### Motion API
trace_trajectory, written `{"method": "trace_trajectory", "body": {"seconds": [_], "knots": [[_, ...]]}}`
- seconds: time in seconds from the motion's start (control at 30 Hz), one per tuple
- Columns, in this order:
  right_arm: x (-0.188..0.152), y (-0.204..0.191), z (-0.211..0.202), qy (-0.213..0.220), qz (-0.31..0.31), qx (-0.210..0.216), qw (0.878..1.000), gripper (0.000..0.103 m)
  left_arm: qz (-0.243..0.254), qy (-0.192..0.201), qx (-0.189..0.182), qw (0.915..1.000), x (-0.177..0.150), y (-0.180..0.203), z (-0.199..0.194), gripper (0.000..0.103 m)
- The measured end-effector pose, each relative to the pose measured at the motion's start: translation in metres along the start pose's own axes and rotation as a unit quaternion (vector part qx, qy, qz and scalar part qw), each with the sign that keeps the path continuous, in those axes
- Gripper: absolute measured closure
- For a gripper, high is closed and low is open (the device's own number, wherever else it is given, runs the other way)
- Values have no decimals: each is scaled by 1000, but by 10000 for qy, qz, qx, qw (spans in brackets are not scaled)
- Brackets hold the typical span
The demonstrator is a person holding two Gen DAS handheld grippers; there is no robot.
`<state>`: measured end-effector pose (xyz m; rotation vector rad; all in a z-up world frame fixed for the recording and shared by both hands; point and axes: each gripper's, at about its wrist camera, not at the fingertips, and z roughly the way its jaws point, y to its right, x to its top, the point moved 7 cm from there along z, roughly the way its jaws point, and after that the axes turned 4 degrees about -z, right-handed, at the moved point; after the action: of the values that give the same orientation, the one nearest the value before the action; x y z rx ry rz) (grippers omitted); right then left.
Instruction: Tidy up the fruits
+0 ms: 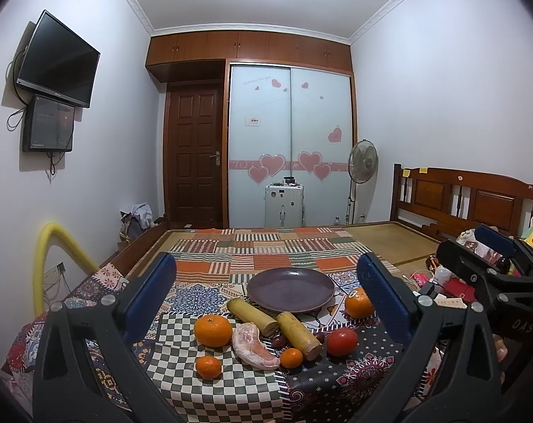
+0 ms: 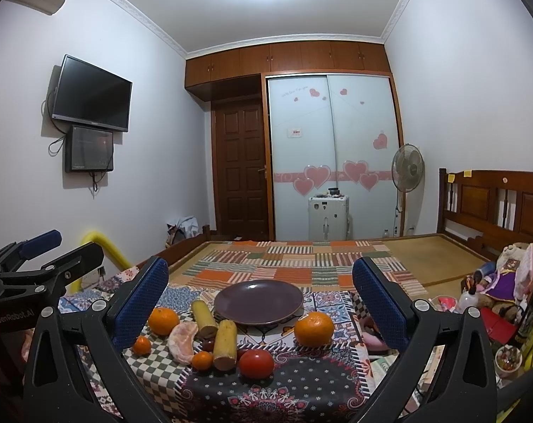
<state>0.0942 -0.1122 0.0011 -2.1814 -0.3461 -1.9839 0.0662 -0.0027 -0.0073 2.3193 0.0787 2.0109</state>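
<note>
An empty purple plate (image 1: pixel 290 288) (image 2: pixel 258 301) sits on the patterned cloth. In front of it lie two oranges (image 1: pixel 213 330) (image 1: pixel 358 302), two small tangerines (image 1: pixel 208 366) (image 1: pixel 291 357), a peeled pomelo segment (image 1: pixel 253 346), two sugarcane pieces (image 1: pixel 252 316) (image 1: pixel 299 335), a red tomato (image 1: pixel 341 342) (image 2: pixel 256 363) and small dark red fruits (image 1: pixel 279 341). My left gripper (image 1: pixel 266 296) is open and empty, held back above the fruit. My right gripper (image 2: pixel 260 303) is open and empty too, and it also shows at the right of the left wrist view (image 1: pixel 492 246).
The cloth (image 1: pixel 231 387) covers a low surface on a bed with a wooden headboard (image 1: pixel 460 201). Clutter of toys, bottles and a cup (image 2: pixel 506 317) lies to the right. A yellow tube (image 1: pixel 51 257) stands at the left edge.
</note>
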Motion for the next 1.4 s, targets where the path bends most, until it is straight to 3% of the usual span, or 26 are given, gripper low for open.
{"method": "trace_trajectory", "body": {"seconds": [1.4], "knots": [[-3, -3, 4, -28, 30, 70, 10000, 0, -66, -26, 20, 10000, -7, -2, 10, 0]]}}
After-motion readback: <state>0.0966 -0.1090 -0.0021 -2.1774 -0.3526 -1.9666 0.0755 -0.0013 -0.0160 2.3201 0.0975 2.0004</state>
